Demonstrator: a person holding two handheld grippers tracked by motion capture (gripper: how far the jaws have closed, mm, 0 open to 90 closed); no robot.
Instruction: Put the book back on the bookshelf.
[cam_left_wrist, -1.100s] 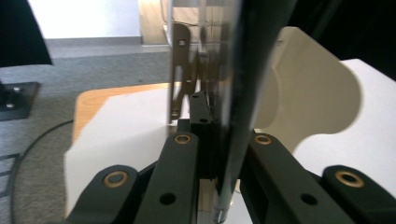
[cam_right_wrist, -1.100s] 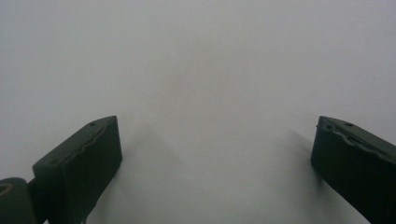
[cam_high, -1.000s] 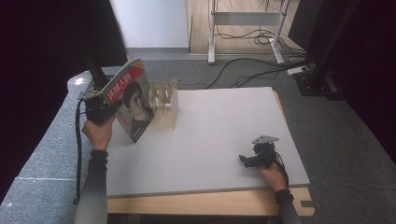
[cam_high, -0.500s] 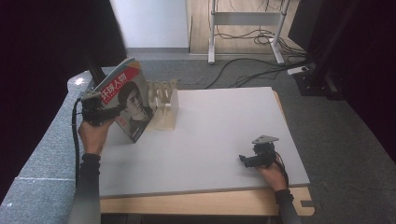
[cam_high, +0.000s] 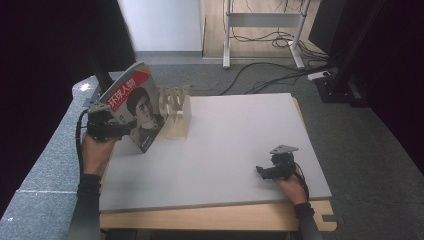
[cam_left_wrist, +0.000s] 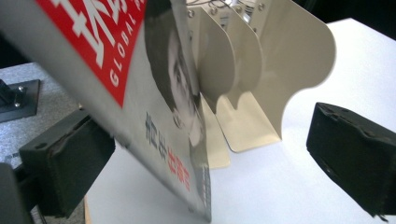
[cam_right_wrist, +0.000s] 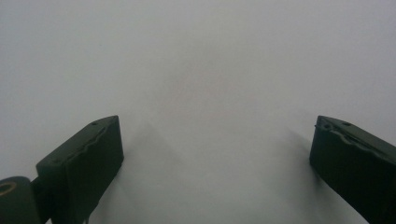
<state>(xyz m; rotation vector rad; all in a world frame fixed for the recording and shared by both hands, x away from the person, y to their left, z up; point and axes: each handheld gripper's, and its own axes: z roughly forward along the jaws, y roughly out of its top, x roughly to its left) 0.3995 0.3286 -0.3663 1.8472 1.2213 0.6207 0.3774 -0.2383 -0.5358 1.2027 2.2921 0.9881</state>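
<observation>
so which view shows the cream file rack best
The high view: the whole cream rack stands at the table's far left corner, beside the tilted magazine. The left gripper view shows its dividers close but cropped, partly behind the magazine.

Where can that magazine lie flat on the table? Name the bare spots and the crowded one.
Bare: the wide middle of the table, between the file rack and the right gripper, plus the far right corner. Crowded: the far left corner, where the magazine leans beside the rack at the left gripper.

magazine (cam_left_wrist: 154, 98) tilted between spread tongs (cam_left_wrist: 210, 163) | cream file rack (cam_left_wrist: 261, 70) behind | white table (cam_left_wrist: 289, 186)
</observation>
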